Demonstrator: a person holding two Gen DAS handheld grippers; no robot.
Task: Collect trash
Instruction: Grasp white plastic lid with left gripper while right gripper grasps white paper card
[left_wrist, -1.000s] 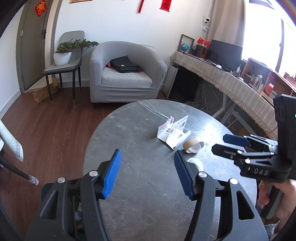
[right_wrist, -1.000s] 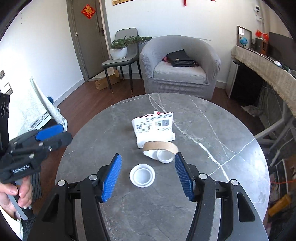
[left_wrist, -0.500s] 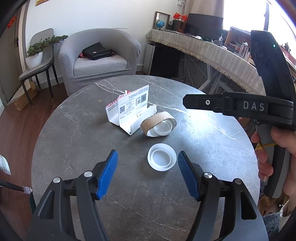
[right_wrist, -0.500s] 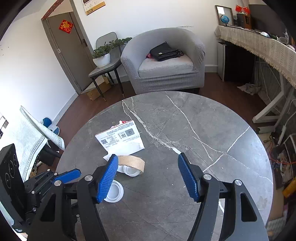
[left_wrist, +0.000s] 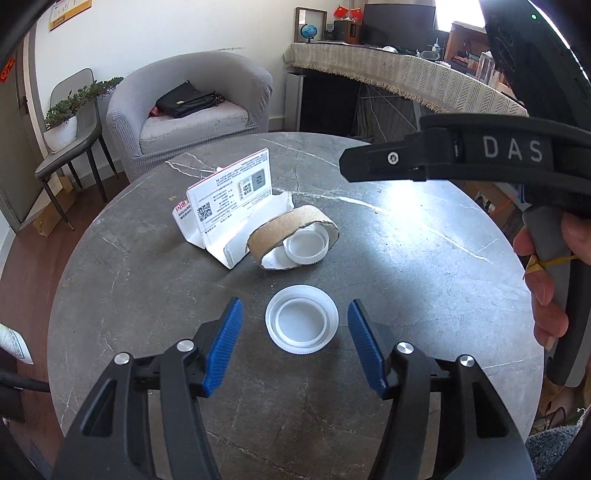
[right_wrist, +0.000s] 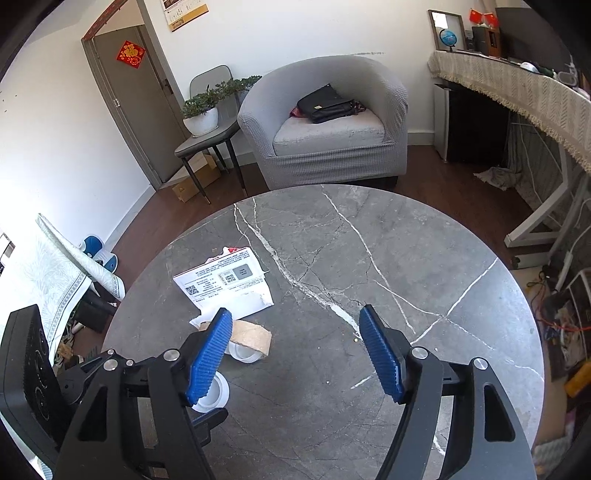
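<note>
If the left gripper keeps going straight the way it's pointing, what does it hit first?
Probably the white plastic lid, lying open side up on the table between the closing left gripper pads, not yet touched. Depth is uncertain.

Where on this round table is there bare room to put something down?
Bare marble runs from the torn white box to the far and right rims. Crowded: near-left, where the box, cardboard ring and two white lids cluster by the closing, empty left gripper.

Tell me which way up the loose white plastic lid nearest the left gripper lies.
Hollow side up. The round white plastic lid lies flat on the grey marble table; its raised inner ring and recessed floor show from above.
</note>
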